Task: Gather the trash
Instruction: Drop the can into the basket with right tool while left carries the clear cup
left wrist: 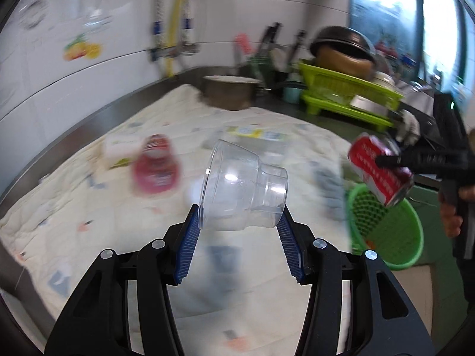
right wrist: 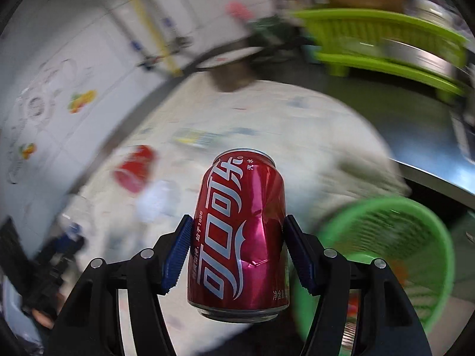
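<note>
My left gripper point(left wrist: 240, 216) is shut on a clear plastic cup point(left wrist: 243, 187), held on its side above the cream cloth point(left wrist: 89, 207). My right gripper point(right wrist: 236, 222) is shut on a dented red cola can point(right wrist: 237, 237); the can also shows in the left wrist view point(left wrist: 378, 169), held above the green mesh basket point(left wrist: 394, 237). The basket sits low at the right in the right wrist view point(right wrist: 415, 237). A red cup point(left wrist: 156, 169) lies on the cloth, also seen in the right wrist view point(right wrist: 135, 169). A yellow-blue wrapper point(left wrist: 255, 133) lies further back.
A metal pot point(left wrist: 230, 92) stands at the back of the counter. A lime green dish rack point(left wrist: 350, 98) with bowls stands at the back right. A white box point(left wrist: 117, 148) lies beside the red cup. The tiled wall point(left wrist: 74, 59) runs along the left.
</note>
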